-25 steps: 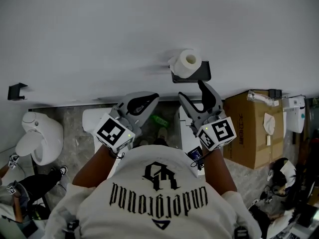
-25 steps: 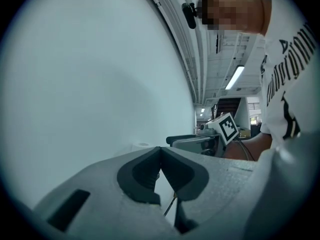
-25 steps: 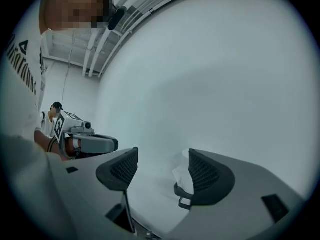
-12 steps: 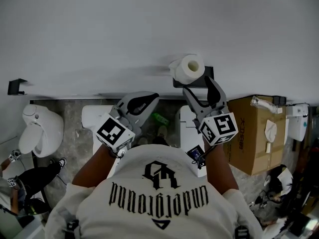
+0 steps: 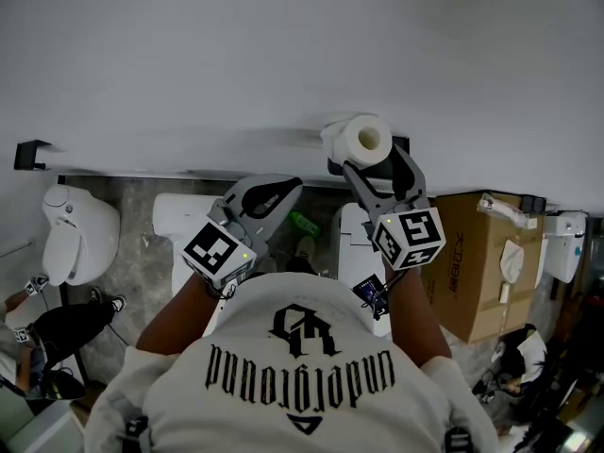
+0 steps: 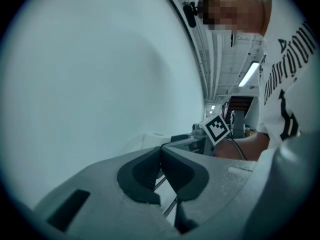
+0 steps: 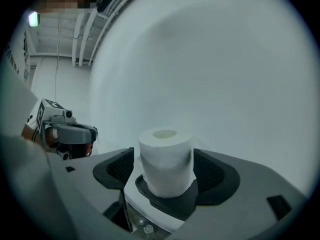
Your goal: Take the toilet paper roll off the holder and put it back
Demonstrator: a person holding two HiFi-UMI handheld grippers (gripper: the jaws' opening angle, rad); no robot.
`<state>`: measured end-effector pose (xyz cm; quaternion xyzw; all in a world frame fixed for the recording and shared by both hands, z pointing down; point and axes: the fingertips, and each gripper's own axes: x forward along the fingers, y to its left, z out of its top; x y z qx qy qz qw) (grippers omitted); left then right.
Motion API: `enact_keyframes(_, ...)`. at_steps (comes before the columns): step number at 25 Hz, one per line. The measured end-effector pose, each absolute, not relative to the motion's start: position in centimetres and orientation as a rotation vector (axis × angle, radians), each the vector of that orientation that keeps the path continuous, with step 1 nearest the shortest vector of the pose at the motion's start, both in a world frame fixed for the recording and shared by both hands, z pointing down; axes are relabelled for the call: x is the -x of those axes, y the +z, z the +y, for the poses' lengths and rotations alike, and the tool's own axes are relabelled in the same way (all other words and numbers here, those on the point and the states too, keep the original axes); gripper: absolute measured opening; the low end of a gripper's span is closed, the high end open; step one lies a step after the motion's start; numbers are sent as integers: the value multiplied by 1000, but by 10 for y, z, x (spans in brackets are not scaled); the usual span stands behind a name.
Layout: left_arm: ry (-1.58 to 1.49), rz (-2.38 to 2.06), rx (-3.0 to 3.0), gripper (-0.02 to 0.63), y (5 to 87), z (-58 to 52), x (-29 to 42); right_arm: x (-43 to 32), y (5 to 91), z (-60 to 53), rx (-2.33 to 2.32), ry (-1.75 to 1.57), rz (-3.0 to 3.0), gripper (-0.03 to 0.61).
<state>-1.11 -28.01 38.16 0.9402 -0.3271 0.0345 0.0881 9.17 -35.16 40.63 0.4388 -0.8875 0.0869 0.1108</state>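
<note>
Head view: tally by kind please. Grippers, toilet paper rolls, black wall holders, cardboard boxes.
Grippers: 2, the left gripper and the right gripper
Toilet paper roll: 1
Black wall holders: 2, the holder under the roll and the bare holder far left
Cardboard box: 1
Total: 6

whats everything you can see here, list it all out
toilet paper roll: one, white, upright on the holder
holder: one, black, on the wall, under the roll
wall bracket: one, black, far left
toilet: one, white, low at left
cardboard box: one, brown, low at right
left gripper: grey, jaws shut, empty
right gripper: grey, jaws have just been opening, one on either side of the roll
</note>
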Motion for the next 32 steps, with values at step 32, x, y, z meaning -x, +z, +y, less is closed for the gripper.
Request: enact_keyframes(32,82,-1007,-2813,14,376,-272,24,-78,397,-354,-1293,207,-2593,331)
